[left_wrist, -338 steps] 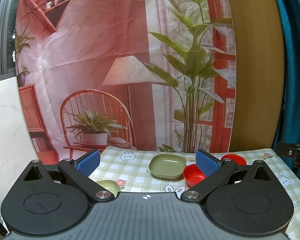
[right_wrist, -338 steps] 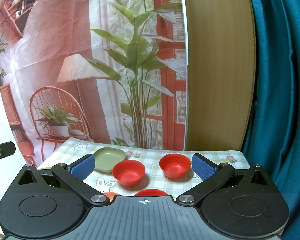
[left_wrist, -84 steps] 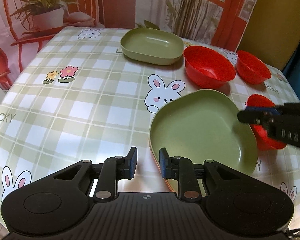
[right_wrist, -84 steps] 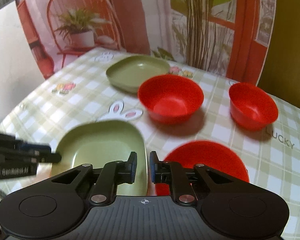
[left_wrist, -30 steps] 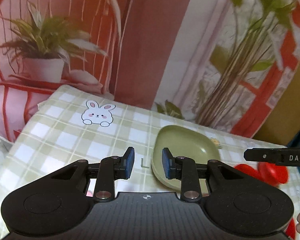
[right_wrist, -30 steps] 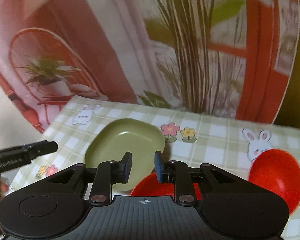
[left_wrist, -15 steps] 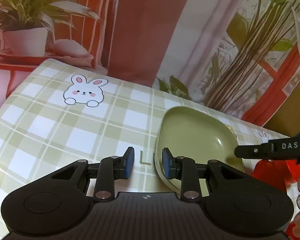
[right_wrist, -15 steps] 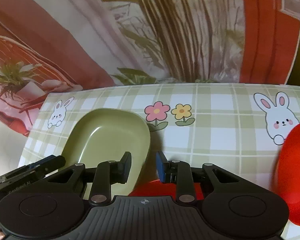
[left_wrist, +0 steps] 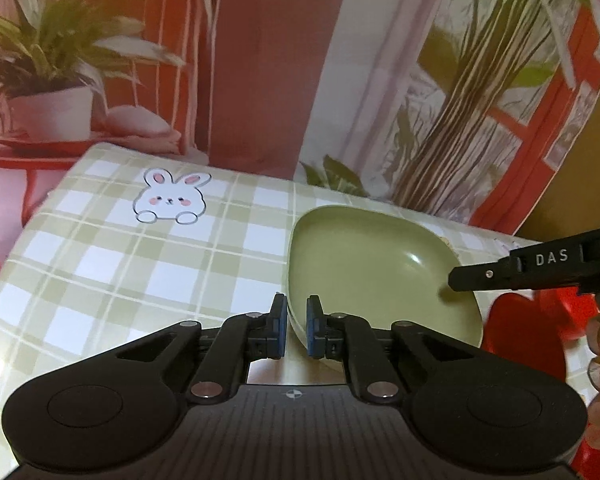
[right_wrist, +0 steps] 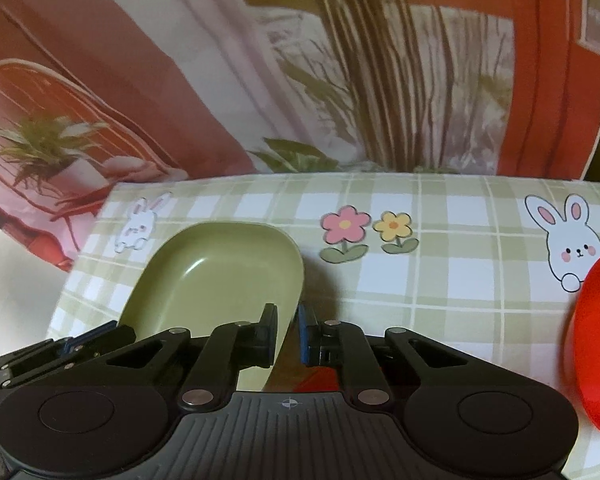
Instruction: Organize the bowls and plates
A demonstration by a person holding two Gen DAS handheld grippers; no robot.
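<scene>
Both wrist views low, close, facing backdrop; share green plate (left_wrist: 380,264) (right_wrist: 220,272), apparently opposite sides.

I see a staged home dining corner rather than a real room: a table under a bunny-and-flower check cloth (left_wrist: 112,264), plastic dishes (left_wrist: 376,272), and behind it a creased printed backdrop (right_wrist: 236,80) of chair and plants.

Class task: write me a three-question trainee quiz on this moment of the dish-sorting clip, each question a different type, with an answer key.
1. True or false: both grippers pinch the green plate rim.
2. What flanks the right gripper? A) red bowl B) mug C) fork
3. Fill in: the tablecloth print nearest the left gripper is a ____.

Key: 1 true; 2 A; 3 rabbit.
</scene>
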